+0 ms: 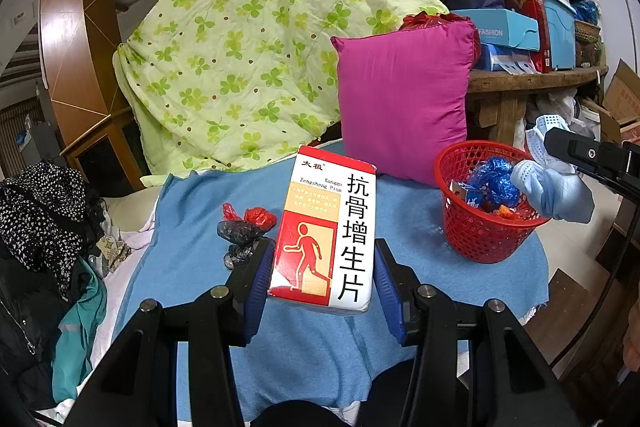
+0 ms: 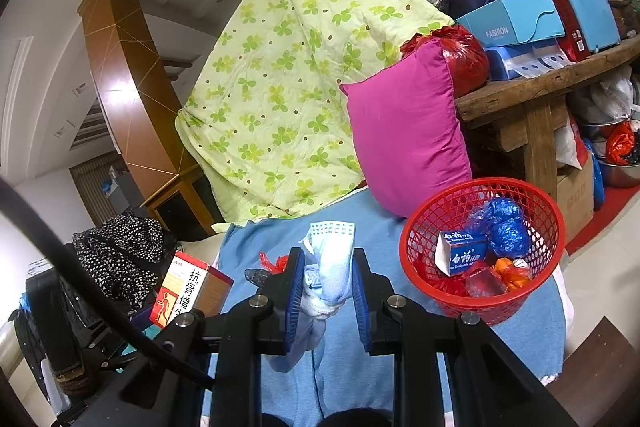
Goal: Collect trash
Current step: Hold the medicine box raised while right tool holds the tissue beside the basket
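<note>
My left gripper (image 1: 324, 277) is shut on a red-and-white medicine box (image 1: 324, 227), its blue pads pressing both long sides and holding it just above the blue cloth (image 1: 192, 239). My right gripper (image 2: 326, 279) is shut on a crumpled pale blue face mask (image 2: 332, 267). In the left wrist view that face mask (image 1: 554, 193) hangs by the near rim of the red mesh basket (image 1: 480, 239). The red mesh basket (image 2: 480, 307) holds blue plastic bags, a toothpaste carton (image 2: 464, 253) and red and orange wrappers. Crumpled red and black bags (image 1: 244, 227) lie on the cloth left of the box.
A magenta cushion (image 1: 404, 107) and a green clover quilt (image 1: 248, 59) stand behind the cloth. A wooden table (image 1: 532, 79) stacked with boxes is at the right. Dark clothes (image 1: 44, 219) are piled at the left. A black cable (image 2: 100, 299) crosses the right wrist view.
</note>
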Demonstrator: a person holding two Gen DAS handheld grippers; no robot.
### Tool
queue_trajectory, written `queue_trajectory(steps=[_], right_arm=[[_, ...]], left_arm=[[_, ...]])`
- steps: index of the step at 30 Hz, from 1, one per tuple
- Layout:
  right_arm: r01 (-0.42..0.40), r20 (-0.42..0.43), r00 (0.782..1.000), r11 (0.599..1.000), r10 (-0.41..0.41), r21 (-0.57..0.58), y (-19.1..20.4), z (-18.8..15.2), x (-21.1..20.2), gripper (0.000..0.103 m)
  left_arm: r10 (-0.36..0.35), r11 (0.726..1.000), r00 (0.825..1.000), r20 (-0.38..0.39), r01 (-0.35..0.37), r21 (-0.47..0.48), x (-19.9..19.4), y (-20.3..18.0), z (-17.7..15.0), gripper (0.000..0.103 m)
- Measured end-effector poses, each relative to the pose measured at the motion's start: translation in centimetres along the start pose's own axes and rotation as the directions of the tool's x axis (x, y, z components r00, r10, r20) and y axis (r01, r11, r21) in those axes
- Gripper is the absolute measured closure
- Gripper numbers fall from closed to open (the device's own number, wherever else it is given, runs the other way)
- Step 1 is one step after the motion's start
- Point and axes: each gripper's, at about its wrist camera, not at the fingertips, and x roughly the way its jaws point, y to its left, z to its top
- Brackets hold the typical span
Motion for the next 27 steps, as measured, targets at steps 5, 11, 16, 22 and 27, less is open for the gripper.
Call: queue_trajectory(steps=[5, 11, 16, 22, 27], right_arm=[[0.004, -0.003, 1.0, 1.0, -0.004, 0.01, 0.0, 0.1, 0.0, 0.078], [0.011, -0.007, 1.0, 1.0, -0.011, 0.021, -0.2, 0.1, 0.1, 0.078], [0.014, -0.008, 1.0, 0.999, -0.014, 0.029, -0.6, 0.1, 0.0, 0.078], [0.024, -0.009, 1.0, 0.999, -0.024, 0.04, -0.9, 0.0, -0.2, 0.078], [0.031, -0.011, 0.999, 0.998, -0.031, 0.047, -1.1, -0.2, -0.2, 0.078]], left_arm=[[-0.001, 1.0, 1.0, -0.003, 0.001, 0.004, 0.0, -0.2, 0.1, 0.052], [-0.005, 1.0, 1.0, -0.006, 0.006, 0.011, 0.1, -0.2, 0.1, 0.052], [-0.009, 1.0, 1.0, -0.005, 0.009, 0.02, 0.1, -0.3, 0.1, 0.052], [-0.011, 1.0, 1.0, -0.011, 0.011, 0.025, 0.3, -0.4, 0.0, 0.052], [-0.016, 0.999, 1.0, -0.017, 0.016, 0.028, 0.5, -0.5, -0.1, 0.052]])
